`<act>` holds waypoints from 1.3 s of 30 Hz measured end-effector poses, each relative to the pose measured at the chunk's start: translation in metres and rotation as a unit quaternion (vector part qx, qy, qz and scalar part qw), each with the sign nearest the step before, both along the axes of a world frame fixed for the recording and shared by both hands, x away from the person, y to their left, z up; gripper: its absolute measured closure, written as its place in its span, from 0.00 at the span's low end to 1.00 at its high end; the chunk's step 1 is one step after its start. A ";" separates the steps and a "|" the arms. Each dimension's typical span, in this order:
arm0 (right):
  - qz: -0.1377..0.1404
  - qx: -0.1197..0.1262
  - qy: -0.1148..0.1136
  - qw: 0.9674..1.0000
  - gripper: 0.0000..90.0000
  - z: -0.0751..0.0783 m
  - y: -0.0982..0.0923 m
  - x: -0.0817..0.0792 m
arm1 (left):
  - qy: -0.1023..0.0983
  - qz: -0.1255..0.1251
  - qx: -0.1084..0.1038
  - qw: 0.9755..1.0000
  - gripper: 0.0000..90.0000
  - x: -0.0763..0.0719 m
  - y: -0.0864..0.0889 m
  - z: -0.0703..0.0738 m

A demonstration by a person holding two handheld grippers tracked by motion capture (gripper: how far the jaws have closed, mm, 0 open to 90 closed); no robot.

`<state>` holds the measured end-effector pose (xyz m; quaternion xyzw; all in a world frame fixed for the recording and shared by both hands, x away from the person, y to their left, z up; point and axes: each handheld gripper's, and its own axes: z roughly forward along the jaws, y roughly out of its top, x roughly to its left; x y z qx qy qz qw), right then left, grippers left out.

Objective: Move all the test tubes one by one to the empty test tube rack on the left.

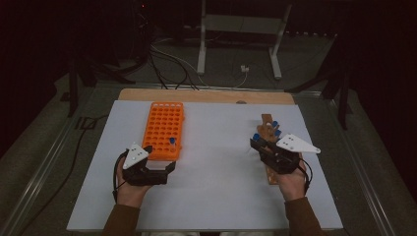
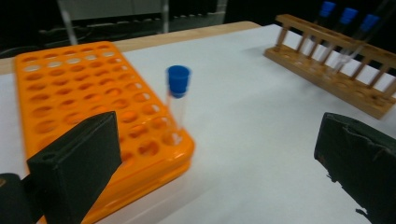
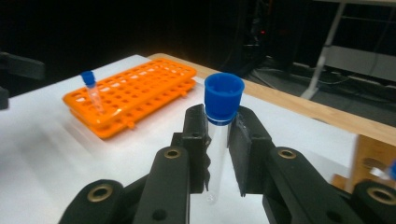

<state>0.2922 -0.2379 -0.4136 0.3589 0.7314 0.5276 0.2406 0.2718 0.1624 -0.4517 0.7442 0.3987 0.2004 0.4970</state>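
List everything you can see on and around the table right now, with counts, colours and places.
Orange rack: one, orange plastic, many holes, left half of the sheet.
Tube in orange rack: one, clear with blue cap, upright in a near-corner hole.
Wooden rack: one, light wood, right side of the sheet.
Tubes in wooden rack: three blue-capped in the left gripper view.
Held tube: one, clear, blue cap, upright between the right jaws.
White sheet: one, covering the table.
Table edge: wood, far side.
Metal frame: one, pale, on the floor behind.
Cables: several, floor behind.
Left hand-held gripper: black, open, near the orange rack.
Right hand-held gripper: black, shut on the held tube.
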 end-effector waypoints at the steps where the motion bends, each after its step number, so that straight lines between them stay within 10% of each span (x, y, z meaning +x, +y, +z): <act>1: 0.005 0.000 0.002 1.000 0.86 0.000 0.004 0.001 | 0.000 -0.009 -0.001 1.000 0.03 0.001 -0.004 0.001; 17: 0.050 0.006 0.013 0.999 0.86 0.001 0.039 0.008 | -0.029 -0.095 0.009 0.995 0.10 0.009 -0.069 0.015; 22: 0.065 0.010 0.018 0.998 0.86 0.002 0.051 0.010 | -0.050 -0.127 0.011 0.991 0.33 0.012 -0.089 0.012; 39: 0.105 0.014 0.040 0.994 0.86 -0.004 0.075 0.008 | -0.056 -0.139 0.028 0.988 0.73 0.024 -0.116 0.007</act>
